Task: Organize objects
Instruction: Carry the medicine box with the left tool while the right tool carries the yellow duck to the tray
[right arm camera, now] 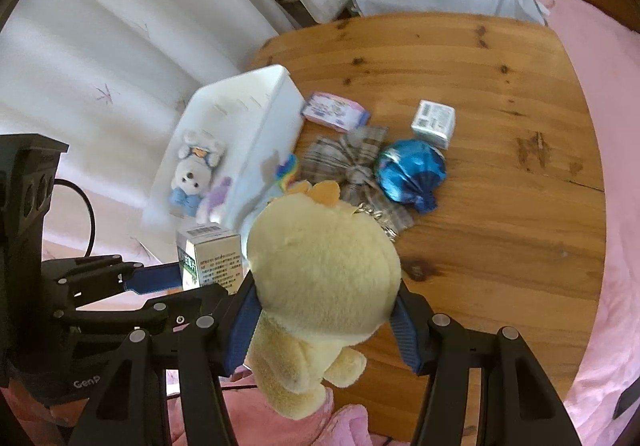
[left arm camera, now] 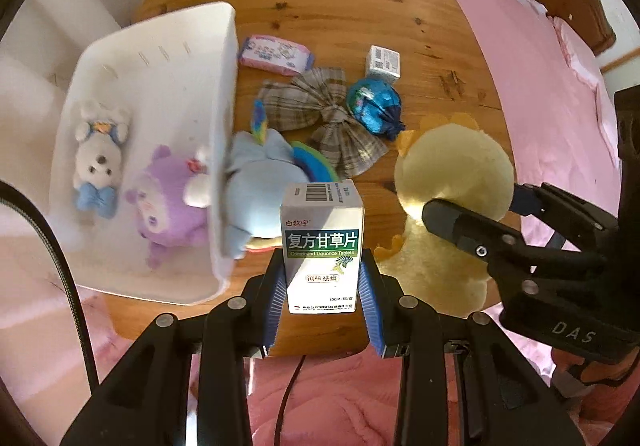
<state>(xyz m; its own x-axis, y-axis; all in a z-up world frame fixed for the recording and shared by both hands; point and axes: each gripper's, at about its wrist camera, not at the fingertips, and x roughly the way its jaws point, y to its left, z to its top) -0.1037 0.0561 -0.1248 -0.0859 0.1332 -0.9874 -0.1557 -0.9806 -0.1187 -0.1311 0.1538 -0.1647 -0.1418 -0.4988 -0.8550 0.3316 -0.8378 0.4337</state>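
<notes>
My left gripper (left arm camera: 323,282) is shut on a white medicine box (left arm camera: 322,246) with green lettering, held above the table's near edge; the box also shows in the right wrist view (right arm camera: 210,258). My right gripper (right arm camera: 325,320) is shut on a yellow plush chick (right arm camera: 324,282), which also shows in the left wrist view (left arm camera: 452,181). A white bin (left arm camera: 224,93) on the left holds a white bear plush (left arm camera: 98,157) and a purple plush (left arm camera: 168,197). A blue plush (left arm camera: 260,181) lies against the bin's outer wall.
On the round wooden table (left arm camera: 360,13) lie a pink tissue pack (left arm camera: 276,55), a plaid bow (left arm camera: 324,117), a blue foil-wrapped ball (left arm camera: 374,103) and a small white box (left arm camera: 383,61). Pink bedding (left arm camera: 552,93) surrounds the table.
</notes>
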